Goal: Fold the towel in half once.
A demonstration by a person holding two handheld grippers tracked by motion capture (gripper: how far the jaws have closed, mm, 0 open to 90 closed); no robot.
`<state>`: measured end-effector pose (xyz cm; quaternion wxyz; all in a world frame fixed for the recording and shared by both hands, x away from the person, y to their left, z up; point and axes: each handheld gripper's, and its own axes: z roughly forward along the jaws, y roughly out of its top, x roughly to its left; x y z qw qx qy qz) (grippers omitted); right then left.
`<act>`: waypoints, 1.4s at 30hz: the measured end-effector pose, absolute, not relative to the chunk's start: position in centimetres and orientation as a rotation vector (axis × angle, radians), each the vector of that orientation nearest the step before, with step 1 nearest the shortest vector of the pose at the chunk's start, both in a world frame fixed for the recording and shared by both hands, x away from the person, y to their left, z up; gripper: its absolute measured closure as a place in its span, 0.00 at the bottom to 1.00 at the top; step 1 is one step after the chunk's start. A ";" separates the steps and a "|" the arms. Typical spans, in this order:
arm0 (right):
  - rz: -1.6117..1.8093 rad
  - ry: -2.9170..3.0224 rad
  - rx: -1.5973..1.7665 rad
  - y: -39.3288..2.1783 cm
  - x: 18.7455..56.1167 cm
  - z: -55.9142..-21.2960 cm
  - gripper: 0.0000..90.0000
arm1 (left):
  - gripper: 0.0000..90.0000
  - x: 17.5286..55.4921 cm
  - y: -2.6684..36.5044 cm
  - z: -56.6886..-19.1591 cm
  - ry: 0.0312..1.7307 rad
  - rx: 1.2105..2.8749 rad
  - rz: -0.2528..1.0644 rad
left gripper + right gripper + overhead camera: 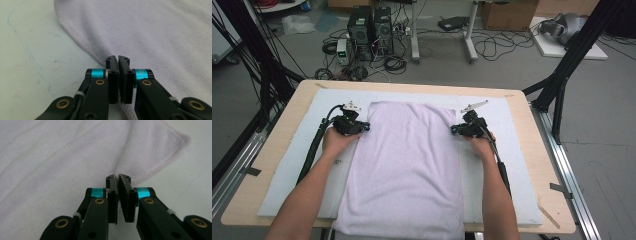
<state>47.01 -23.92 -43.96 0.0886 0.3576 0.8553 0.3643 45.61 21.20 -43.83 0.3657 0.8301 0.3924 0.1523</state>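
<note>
The left tool (118,58) and right tool (118,177) each pinch a side hem of the towel (404,165).

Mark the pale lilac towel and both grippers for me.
pale lilac terry towel (407,165): high view, middle of cloth.
left gripper (118,58): left gripper view, closed tips on hem.
right gripper (118,177): right gripper view, closed tips on hem.

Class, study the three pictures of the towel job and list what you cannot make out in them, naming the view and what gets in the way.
- Towel: its near hem, high view, cut off by the bottom edge.
- Towel hem between the left gripper pads: left gripper view, covered by the shut jaws.
- Same at the right gripper, right gripper view.
- Floor clutter beyond the table: high view, too small to identify.
</note>
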 end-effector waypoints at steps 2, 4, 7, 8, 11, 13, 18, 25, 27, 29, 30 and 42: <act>1.081 2.543 1.051 -23.9 46.9 -43.6 0.96 | 0.97 45.5 21.6 -43.3 1.007 2.120 0.379; 1.100 2.531 1.033 -24.0 46.5 -42.8 0.96 | 0.97 45.1 22.1 -42.4 0.989 2.099 0.385; 1.162 2.501 1.007 -24.7 45.8 -41.2 0.96 | 0.97 44.2 23.0 -40.7 0.951 2.068 0.390; 1.186 2.497 0.999 -24.9 45.5 -40.6 0.96 | 0.97 43.8 23.3 -40.2 0.938 2.061 0.387; 1.246 2.518 0.966 -25.5 44.1 -39.2 0.95 | 0.97 42.1 24.1 -38.8 0.889 2.033 0.383; 1.287 2.519 0.923 -25.6 42.7 -38.5 0.95 | 0.97 40.6 24.7 -38.4 0.869 2.006 0.372; 1.329 2.569 0.849 -25.7 38.4 -38.7 0.95 | 0.96 36.2 25.3 -39.6 0.791 2.051 0.363; 1.244 2.709 0.844 -25.5 34.3 -42.1 0.87 | 0.94 31.9 25.8 -42.8 0.743 2.136 0.278; 1.228 2.720 0.871 -25.7 34.2 -42.6 0.77 | 0.79 32.0 25.8 -42.8 0.756 2.143 0.278; 1.279 2.663 0.881 -25.9 34.4 -42.0 0.68 | 0.64 32.7 25.9 -42.3 0.783 2.131 0.292; 1.295 2.641 0.896 -26.0 34.8 -41.5 0.66 | 0.62 33.1 25.8 -41.9 0.792 2.123 0.312; 1.082 2.578 1.049 -24.0 40.9 -43.1 0.54 | 0.60 39.6 22.8 -43.1 0.981 2.113 0.400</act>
